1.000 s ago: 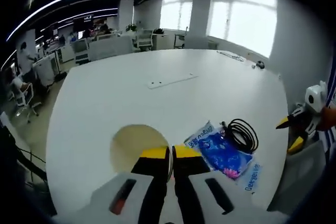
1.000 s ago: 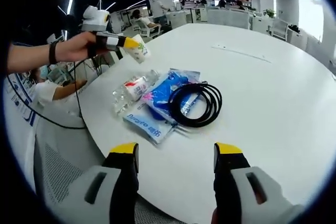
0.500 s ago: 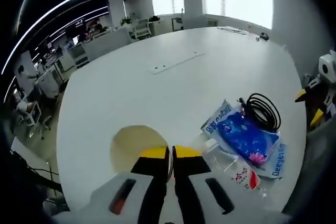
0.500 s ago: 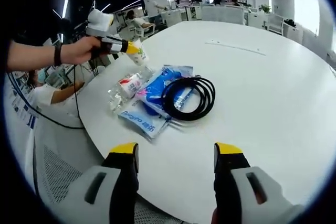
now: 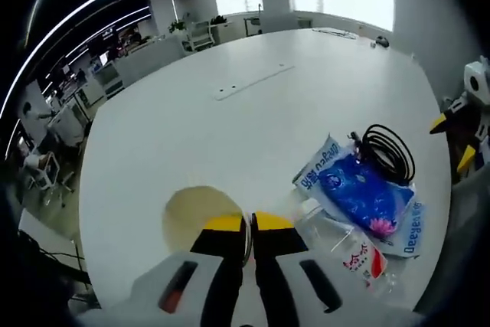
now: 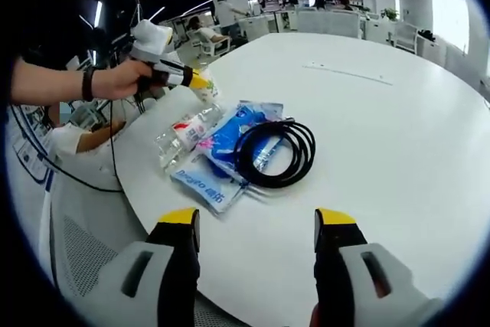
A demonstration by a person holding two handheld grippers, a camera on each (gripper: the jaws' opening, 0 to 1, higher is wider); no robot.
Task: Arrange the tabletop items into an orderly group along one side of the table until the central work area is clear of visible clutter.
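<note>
My left tool (image 5: 249,223) grips a cup (image 5: 195,216) over the surface (image 5: 230,135); right tool (image 6: 257,221) hangs released. Bottle (image 6: 186,133), blue bag (image 6: 230,147) and cable (image 6: 272,151) sit bunched near the edge.

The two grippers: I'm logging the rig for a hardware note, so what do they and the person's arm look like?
The right gripper has black jaws with yellow tips on pale grey bodies bearing dark slots. The left gripper matches, with a red-tinged slot on one side; in the right gripper view a white box sits atop it, with a dark cable hanging below. The person's hand holding it has a dark wristband, with no sleeve showing.
</note>
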